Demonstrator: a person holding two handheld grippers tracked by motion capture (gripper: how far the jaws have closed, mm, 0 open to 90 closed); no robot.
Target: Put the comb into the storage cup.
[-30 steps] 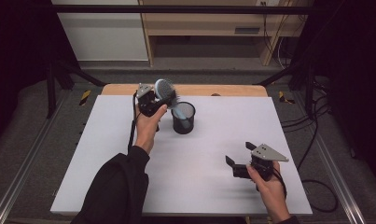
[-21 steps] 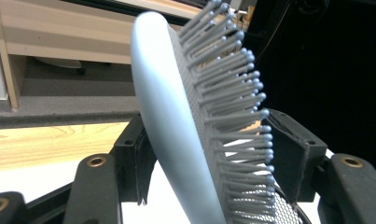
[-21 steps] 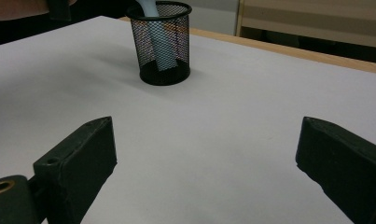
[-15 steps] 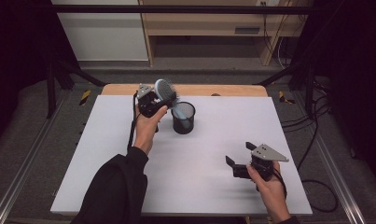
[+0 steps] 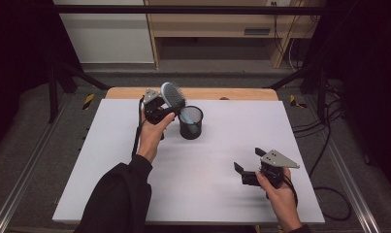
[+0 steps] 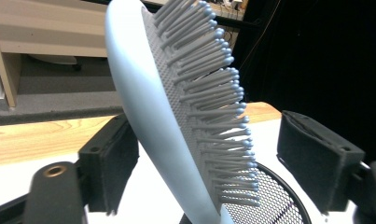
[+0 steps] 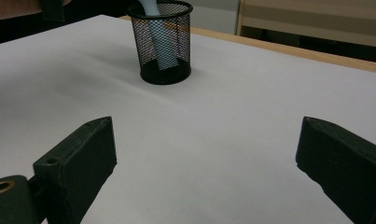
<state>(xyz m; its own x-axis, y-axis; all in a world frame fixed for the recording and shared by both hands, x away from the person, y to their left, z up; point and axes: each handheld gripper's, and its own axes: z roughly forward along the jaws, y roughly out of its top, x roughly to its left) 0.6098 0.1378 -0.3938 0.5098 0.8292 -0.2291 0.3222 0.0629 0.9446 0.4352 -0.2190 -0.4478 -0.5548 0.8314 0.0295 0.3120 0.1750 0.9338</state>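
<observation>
A pale blue hairbrush (image 5: 172, 94) stands with its handle down in a black mesh cup (image 5: 190, 125) at the back middle of the white table (image 5: 203, 199), its head leaning left. My left gripper (image 5: 169, 106) is around the brush head. In the left gripper view the brush (image 6: 176, 116) stands between the two pads, with a clear gap from the bristles to the right pad; the jaws have just been opening. My right gripper (image 5: 249, 160) rests open near the front right, nothing between its jaws, aimed at the cup (image 7: 161, 70) with the handle (image 7: 158, 44) inside.
A wooden strip (image 5: 241, 93) runs along the table's far edge. Beyond it are a wooden shelf unit (image 5: 217, 29) and dark frame legs. Cables (image 5: 324, 141) lie on the floor to the right of the table.
The left gripper's jaws have spread apart around the brush head. Both hands, the brush and the cup stay where they were.
</observation>
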